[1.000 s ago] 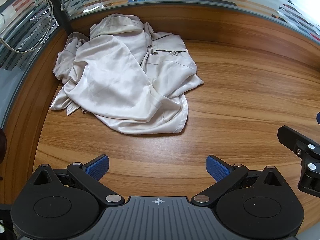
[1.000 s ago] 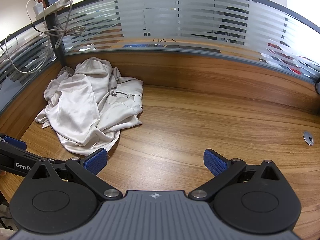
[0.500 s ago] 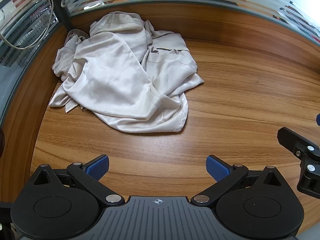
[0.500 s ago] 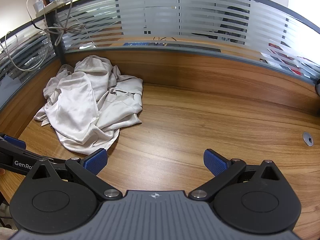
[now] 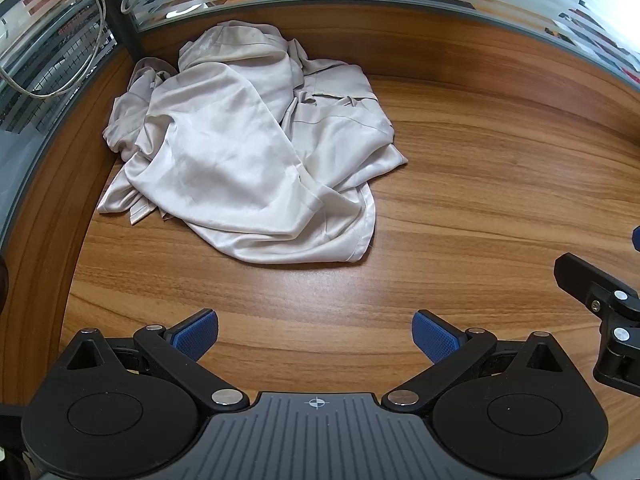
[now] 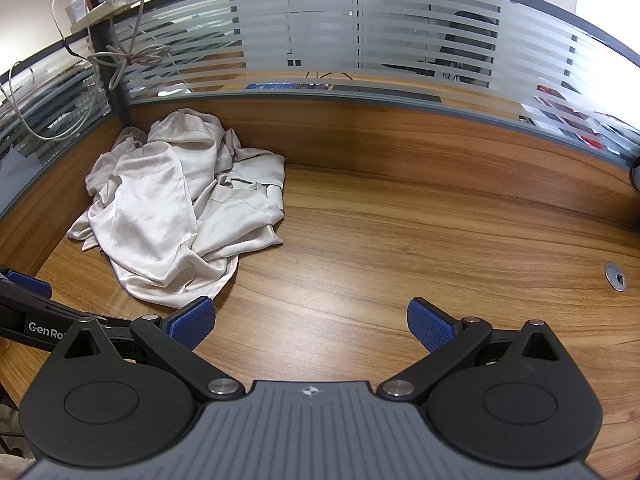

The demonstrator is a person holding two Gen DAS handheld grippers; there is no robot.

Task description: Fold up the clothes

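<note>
Garment unmoved, crumpled on desk; both grippers' jaws spread wide, empty.

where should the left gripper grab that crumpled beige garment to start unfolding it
Probably the near hem corner of the beige garment, about, where a free edge lies flat on the wooden desk and points toward the grippers. Come in low from the front with the left gripper, whose jaws stand wide open. The bunched middle offers only loose folds, so gripping there would likely lift a wad.
</note>
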